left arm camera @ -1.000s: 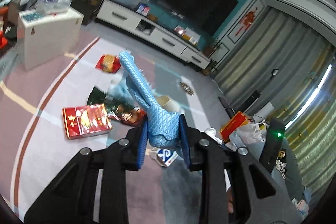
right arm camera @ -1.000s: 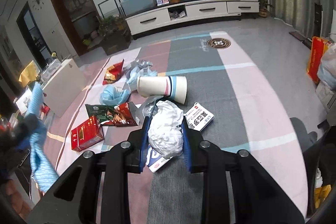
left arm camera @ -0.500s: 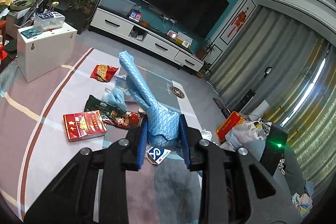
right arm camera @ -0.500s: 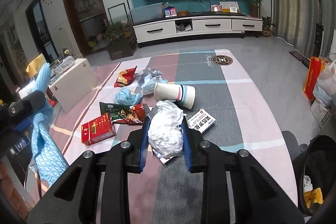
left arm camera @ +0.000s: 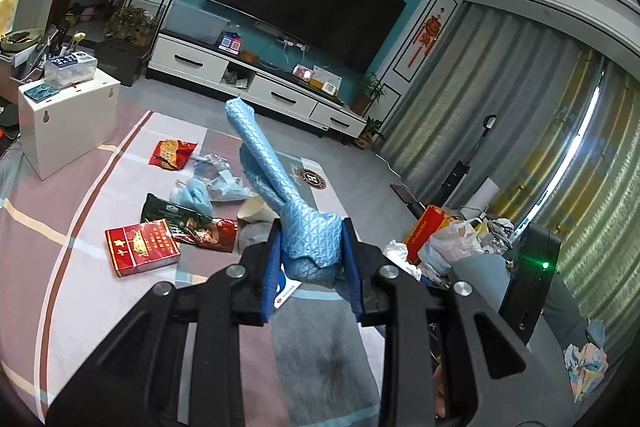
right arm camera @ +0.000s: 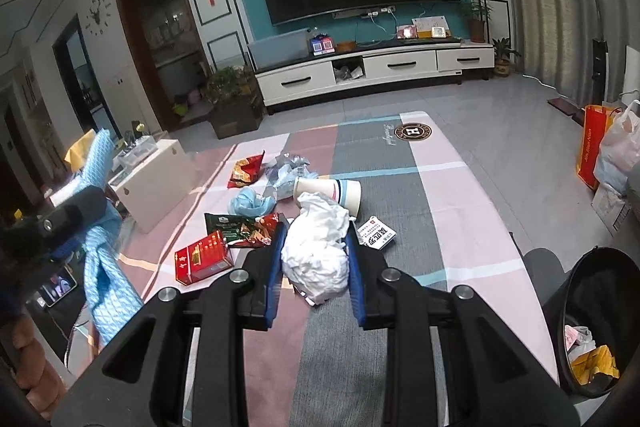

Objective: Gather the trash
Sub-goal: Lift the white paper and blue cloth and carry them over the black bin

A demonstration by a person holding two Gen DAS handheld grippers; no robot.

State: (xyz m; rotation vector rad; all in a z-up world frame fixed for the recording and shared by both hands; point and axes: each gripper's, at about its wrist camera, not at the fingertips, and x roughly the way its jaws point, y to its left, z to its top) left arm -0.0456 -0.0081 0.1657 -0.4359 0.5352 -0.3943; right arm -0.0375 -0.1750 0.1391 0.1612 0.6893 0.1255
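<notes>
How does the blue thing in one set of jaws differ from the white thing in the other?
The blue cloth in the left gripper is long and twisted, sticking out well past the jaws; the white paper wad in the right gripper is a crumpled ball that barely clears them. The cloth has a woven diamond pattern; the wad is plain. Both are clamped above the rug.

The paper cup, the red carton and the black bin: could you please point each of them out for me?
paper cup [right arm camera: 329, 189], right wrist view, on its side wall.
red carton [left arm camera: 141, 241], left wrist view, on its printed top face.
black bin [right arm camera: 560, 291], right wrist view, on its dark inner wall.
</notes>
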